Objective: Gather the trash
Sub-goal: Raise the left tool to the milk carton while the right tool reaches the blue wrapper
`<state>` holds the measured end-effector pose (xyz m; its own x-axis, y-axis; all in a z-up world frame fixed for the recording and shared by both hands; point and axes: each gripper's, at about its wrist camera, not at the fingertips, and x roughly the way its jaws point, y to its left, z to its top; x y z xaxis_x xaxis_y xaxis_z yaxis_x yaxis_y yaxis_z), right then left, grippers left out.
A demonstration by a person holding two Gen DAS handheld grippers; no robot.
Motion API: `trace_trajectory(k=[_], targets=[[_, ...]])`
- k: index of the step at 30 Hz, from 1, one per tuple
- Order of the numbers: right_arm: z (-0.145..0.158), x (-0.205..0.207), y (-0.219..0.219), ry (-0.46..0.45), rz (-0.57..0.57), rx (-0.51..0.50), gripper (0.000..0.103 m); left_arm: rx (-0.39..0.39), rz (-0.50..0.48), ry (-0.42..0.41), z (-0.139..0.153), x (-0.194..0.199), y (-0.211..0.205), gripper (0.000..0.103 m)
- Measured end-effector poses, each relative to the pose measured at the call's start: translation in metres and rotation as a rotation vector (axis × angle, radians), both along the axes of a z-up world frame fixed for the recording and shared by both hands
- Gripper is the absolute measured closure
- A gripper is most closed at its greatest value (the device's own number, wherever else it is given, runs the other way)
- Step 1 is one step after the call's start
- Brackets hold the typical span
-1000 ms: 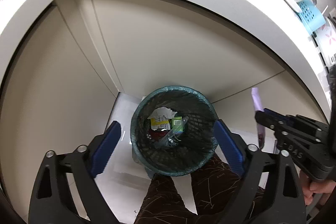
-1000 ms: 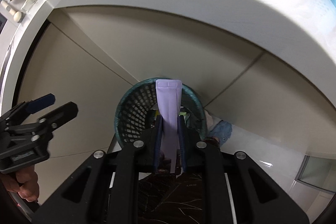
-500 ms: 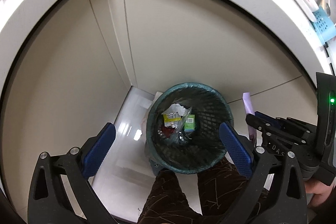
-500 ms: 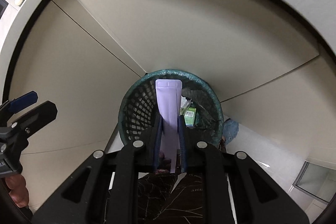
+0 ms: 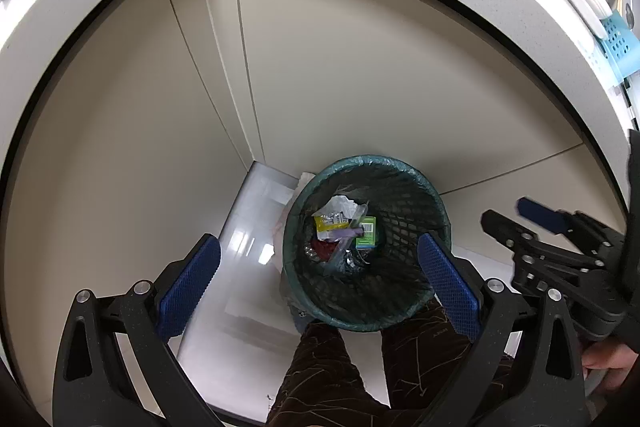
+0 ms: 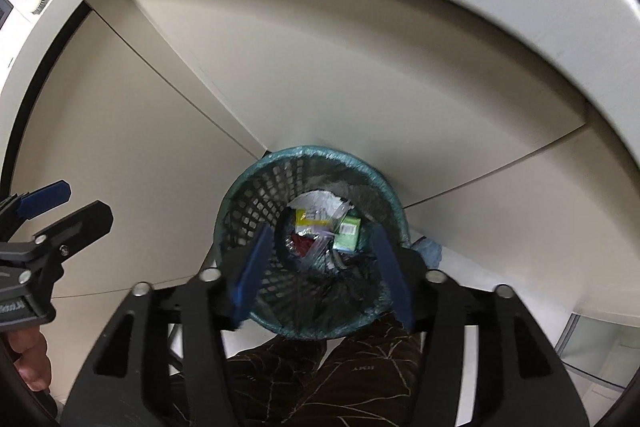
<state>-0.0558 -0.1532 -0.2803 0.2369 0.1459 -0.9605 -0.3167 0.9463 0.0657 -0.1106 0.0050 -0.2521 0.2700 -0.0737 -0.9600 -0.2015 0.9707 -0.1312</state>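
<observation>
My right gripper [image 6: 320,267] has just been opening; nothing sits between its jaws. My left gripper [image 5: 316,291] stands spread wide, empty. The purple packet [image 5: 346,233] lies inside the bin [image 5: 436,203] below, among other trash.

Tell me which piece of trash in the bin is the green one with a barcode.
It's the small green carton on the right side of the pile in the mesh bin, beside the yellow wrapper and the crumpled white paper.

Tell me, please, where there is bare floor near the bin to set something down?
Free: the glossy floor strip between the beige cabinet wall and the mesh bin. Crowded: inside the bin, trash covers the bottom; below it, the person's legs block the floor.
</observation>
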Motion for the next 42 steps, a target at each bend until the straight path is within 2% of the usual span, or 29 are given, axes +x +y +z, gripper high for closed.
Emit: trace_trajectory(k=[6, 11, 21, 37, 42], targets=[[0.039, -0.002, -0.007, -0.111, 0.009, -0.001, 0.016, 0.015, -0.015, -0.015, 0.013, 0.002, -0.001, 0.006], [0.081, -0.003, -0.015, -0.193, 0.01, 0.017, 0.009, 0.012, -0.025, -0.04, 0.036, 0.009, -0.001, 0.006], [0.154, 0.022, -0.026, -0.288, -0.007, 0.063, 0.008, 0.022, -0.053, -0.13, 0.094, 0.028, -0.009, 0.006], [0.202, 0.091, -0.037, -0.333, -0.035, 0.052, 0.008, 0.023, -0.059, -0.211, 0.152, 0.096, -0.015, 0.006], [0.211, 0.115, -0.04, -0.334, -0.038, 0.051, 0.008, 0.013, -0.065, -0.219, 0.163, 0.122, -0.016, 0.006]])
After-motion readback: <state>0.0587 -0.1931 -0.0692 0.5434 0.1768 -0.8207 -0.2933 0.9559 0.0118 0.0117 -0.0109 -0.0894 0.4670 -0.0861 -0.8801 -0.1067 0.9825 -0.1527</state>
